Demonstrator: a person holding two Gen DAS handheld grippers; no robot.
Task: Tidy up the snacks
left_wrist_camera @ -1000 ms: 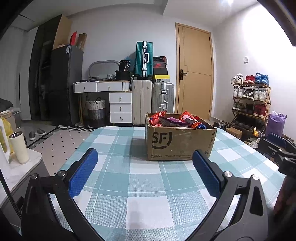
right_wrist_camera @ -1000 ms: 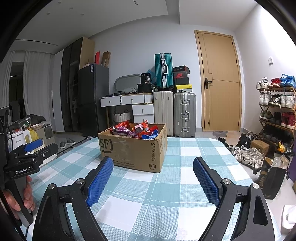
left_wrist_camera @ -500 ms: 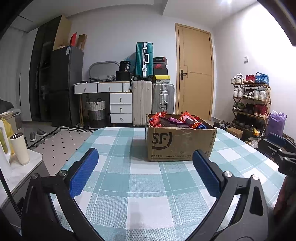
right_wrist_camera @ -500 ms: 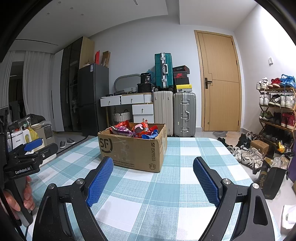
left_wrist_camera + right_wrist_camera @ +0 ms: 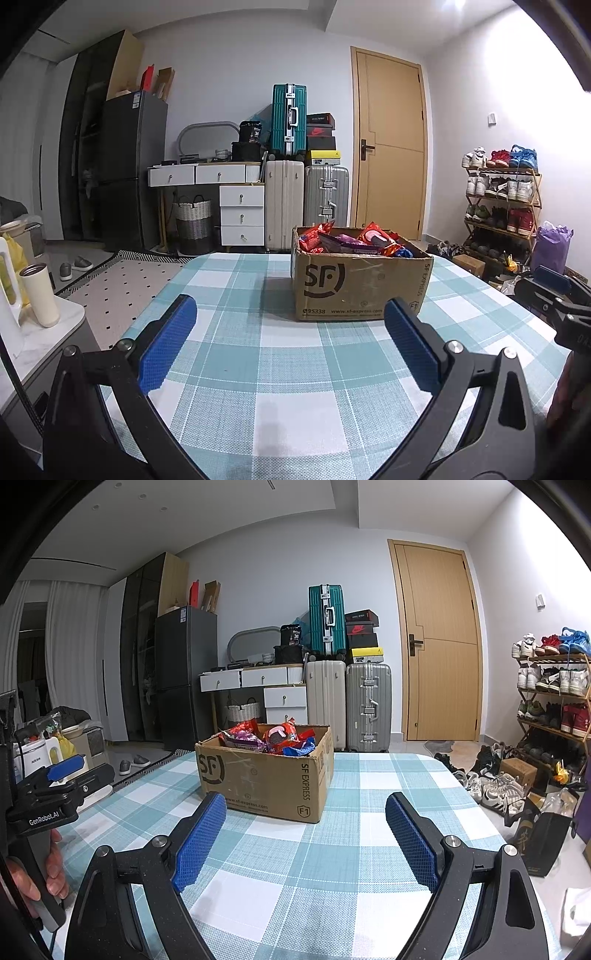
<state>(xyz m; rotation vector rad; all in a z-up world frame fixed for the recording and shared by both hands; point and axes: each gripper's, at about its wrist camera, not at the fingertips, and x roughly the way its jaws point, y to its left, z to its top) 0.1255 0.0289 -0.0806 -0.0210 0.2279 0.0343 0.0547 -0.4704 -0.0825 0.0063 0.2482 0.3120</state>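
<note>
Both the left tongs [image 5: 290, 347] and right tongs [image 5: 306, 834] gape empty above the checked tabletop [image 5: 295, 406]. The snacks [image 5: 271, 738] fill the cardboard box [image 5: 264, 775] (heaped high), so a careless reach may spill wrappers.

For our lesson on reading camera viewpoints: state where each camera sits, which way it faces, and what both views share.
Left wrist view: on the left gripper, facing across the checked table at the SF cardboard box; the right gripper shows at its edge.
Right wrist view: on the right gripper, facing the same box from further right; the left gripper and the hand show.
Shared: box, snack packets, table, suitcases, door.
</note>
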